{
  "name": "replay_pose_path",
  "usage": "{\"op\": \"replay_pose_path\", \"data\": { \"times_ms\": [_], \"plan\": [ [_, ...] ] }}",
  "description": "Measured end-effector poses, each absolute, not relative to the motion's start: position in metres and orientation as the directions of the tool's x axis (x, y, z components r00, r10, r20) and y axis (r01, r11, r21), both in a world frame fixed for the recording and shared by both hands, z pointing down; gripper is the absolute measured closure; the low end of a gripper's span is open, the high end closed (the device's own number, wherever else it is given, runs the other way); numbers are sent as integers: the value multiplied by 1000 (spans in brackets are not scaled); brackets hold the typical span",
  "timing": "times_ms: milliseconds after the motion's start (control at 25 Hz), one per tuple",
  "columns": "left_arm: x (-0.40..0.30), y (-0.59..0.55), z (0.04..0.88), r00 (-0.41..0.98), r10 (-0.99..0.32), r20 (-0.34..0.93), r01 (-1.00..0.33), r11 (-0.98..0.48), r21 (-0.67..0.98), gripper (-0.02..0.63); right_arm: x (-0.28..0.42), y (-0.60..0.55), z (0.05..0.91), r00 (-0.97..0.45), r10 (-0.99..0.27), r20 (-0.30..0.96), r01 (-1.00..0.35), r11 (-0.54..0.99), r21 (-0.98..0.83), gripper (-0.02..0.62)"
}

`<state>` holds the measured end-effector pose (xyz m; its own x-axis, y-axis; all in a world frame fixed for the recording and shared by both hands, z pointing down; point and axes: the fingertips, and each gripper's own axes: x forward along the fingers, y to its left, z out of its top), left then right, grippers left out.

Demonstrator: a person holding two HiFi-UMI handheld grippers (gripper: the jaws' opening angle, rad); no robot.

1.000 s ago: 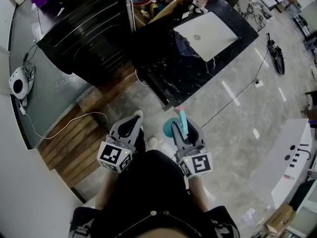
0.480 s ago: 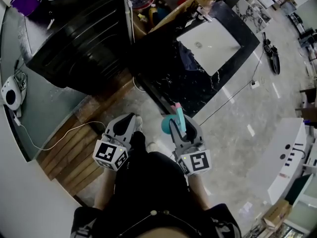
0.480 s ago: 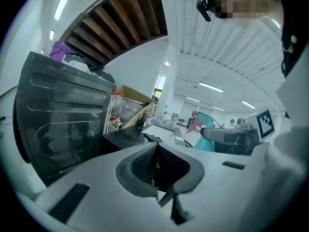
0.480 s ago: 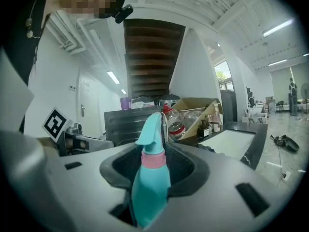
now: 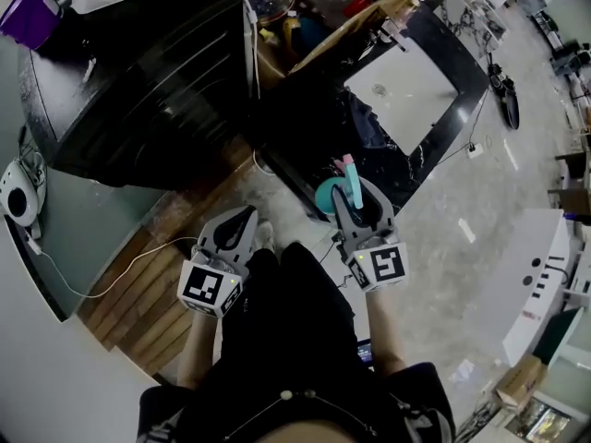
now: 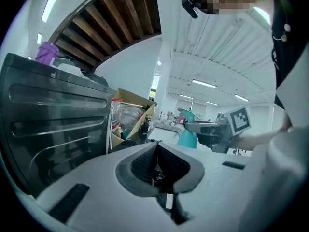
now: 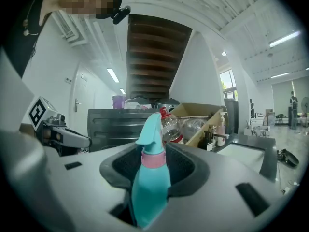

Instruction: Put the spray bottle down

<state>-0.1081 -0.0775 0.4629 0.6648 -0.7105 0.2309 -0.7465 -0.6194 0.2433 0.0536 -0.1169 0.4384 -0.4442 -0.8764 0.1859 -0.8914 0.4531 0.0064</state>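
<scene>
My right gripper (image 5: pixel 354 195) is shut on a teal spray bottle (image 5: pixel 331 195) with a pink collar and holds it upright at the near edge of a black marble counter (image 5: pixel 314 127). In the right gripper view the spray bottle (image 7: pixel 150 178) stands between the jaws of that gripper (image 7: pixel 154 164), nozzle up. To the left, above the floor, my left gripper (image 5: pixel 236 232) hangs with nothing in it. In its own view the left gripper (image 6: pixel 156 154) has its pads closed together, and the spray bottle (image 6: pixel 187 132) shows to the right.
A white sink basin (image 5: pixel 404 92) is set into the counter. A dark ribbed cabinet (image 5: pixel 138 90) stands to the left, with a cardboard box (image 5: pixel 355 21) of bottles behind. Wooden steps (image 5: pixel 129 293) and a white cable (image 5: pixel 111 275) lie at lower left. Pale floor spreads to the right.
Both grippers have travelled forward toward the black counter. The right one, still holding the bottle, went further and now reaches the counter's edge.
</scene>
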Motion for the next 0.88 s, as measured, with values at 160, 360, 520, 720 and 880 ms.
{"op": "replay_pose_path", "data": {
  "times_ms": [160,360,520,720,880],
  "plan": [
    [-123,-92,470,646,-723,246,-762,-594,257,598,57,-157,444,-424,-888,178,-899,436,34,437],
    [-129,-107,472,628,-735,256,-777,-573,261,598,64,-205,454,-409,-900,154,-907,419,41,437],
    [-135,-118,473,604,-750,271,-796,-548,258,598,67,-238,471,-394,-904,169,-910,409,67,437],
    [-142,-132,477,560,-774,295,-827,-500,256,598,69,-275,488,-397,-898,187,-909,413,52,437],
    [-141,-144,475,533,-791,302,-845,-475,246,598,70,-303,499,-410,-892,189,-906,423,29,437]
  ]
}}
